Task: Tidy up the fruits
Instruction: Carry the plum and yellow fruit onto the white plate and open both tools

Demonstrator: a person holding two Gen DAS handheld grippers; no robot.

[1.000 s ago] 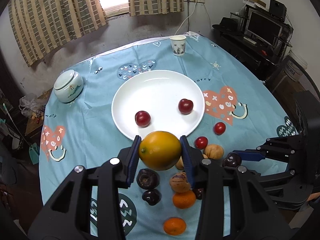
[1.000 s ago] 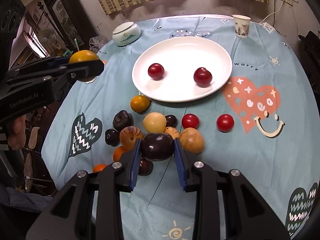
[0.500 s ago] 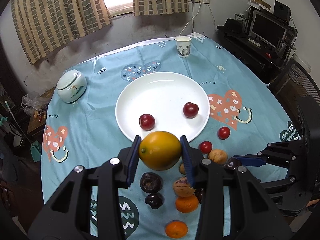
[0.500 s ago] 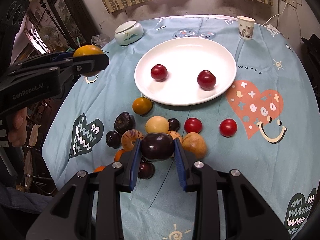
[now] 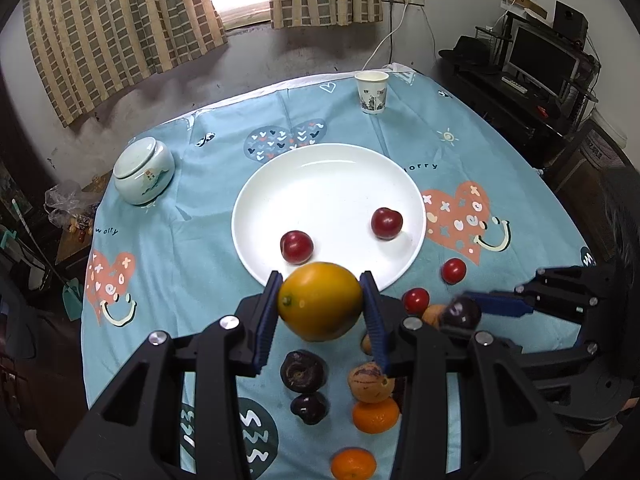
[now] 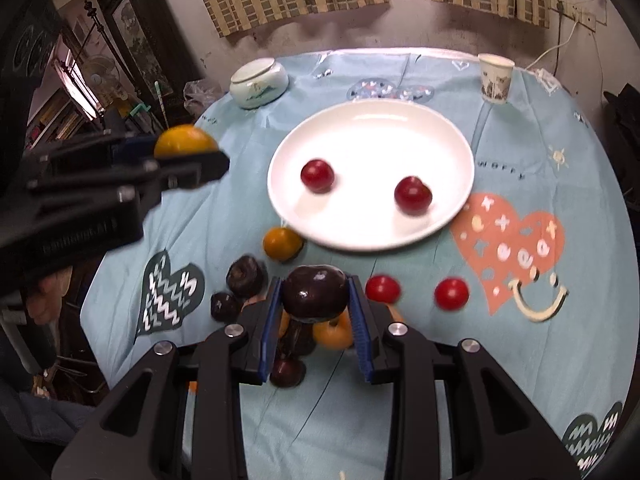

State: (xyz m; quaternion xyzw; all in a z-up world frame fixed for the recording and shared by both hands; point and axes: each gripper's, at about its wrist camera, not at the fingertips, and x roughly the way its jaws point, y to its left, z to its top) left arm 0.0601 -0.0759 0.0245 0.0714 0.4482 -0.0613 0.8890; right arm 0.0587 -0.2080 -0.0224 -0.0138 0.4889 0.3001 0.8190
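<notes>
My left gripper (image 5: 321,307) is shut on a large yellow-orange fruit (image 5: 320,300), held in the air just short of the near rim of the white plate (image 5: 332,176). Two red plums (image 5: 297,246) (image 5: 386,223) lie on that plate. My right gripper (image 6: 314,299) is shut on a dark purple plum (image 6: 315,294), lifted above the pile of loose fruit (image 6: 245,277) on the blue tablecloth. In the right wrist view the left gripper (image 6: 188,156) shows at the left with its orange fruit. The right gripper (image 5: 466,312) appears at the right in the left wrist view.
Two small red fruits (image 6: 451,293) (image 6: 382,288) lie on the cloth near the plate. A paper cup (image 5: 371,92) stands at the far side and a lidded ceramic jar (image 5: 143,170) at the far left. Tangerines (image 5: 375,414) and dark fruits (image 5: 303,371) lie close to me.
The right gripper has carried the dark plum a little up and toward the plate. The left gripper holds its orange fruit in about the same place.
</notes>
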